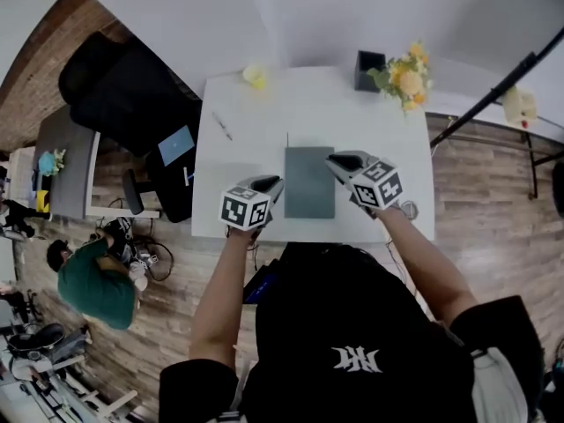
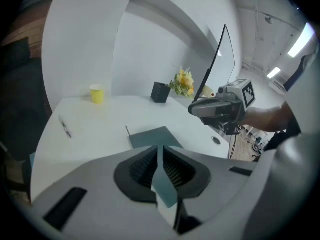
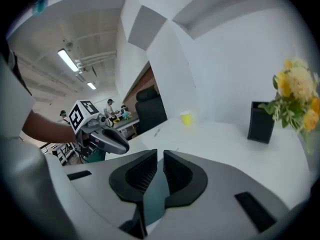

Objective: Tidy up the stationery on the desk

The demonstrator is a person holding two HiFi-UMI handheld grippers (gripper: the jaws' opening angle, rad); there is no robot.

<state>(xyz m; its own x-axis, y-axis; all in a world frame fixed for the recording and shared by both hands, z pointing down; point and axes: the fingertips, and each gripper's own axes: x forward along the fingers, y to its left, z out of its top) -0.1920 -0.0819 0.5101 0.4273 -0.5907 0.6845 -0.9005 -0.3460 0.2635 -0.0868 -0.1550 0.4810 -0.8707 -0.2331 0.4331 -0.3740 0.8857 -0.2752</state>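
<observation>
A: Since both tools hang above the desk [image 1: 256, 161], what's their state?

B: Left gripper [image 1: 269, 184] sits just left of the grey notebook [image 1: 309, 181], and right gripper [image 1: 339, 161] is above its right edge. Both pairs of jaws are drawn almost together with only a thin slit. Nothing is between them and they touch nothing.

A: Stationery?

B: Notebook lies flat. Thin pencil [image 1: 287, 139] is at its far left corner, can't tell if touching. Pen [image 1: 222, 126] lies loose, well left of the notebook. Black holder [image 1: 369, 70] is far beyond the notebook's right corner, with flowers [image 1: 405, 76] beside it. Yellow cup [image 1: 255, 76] is far beyond its left corner.

A: Step in hand?

B: My guess is nothing's picked yet and a first item is being chosen. To do it well, spread the jaws before coming down. Set them across the pencil or pen shaft and grip mid-length so it won't swing. Come in low, since thin things on a flat top slip out. Then tip it upright for the holder. Keep the other tool off the notebook so it isn't nudged.
</observation>
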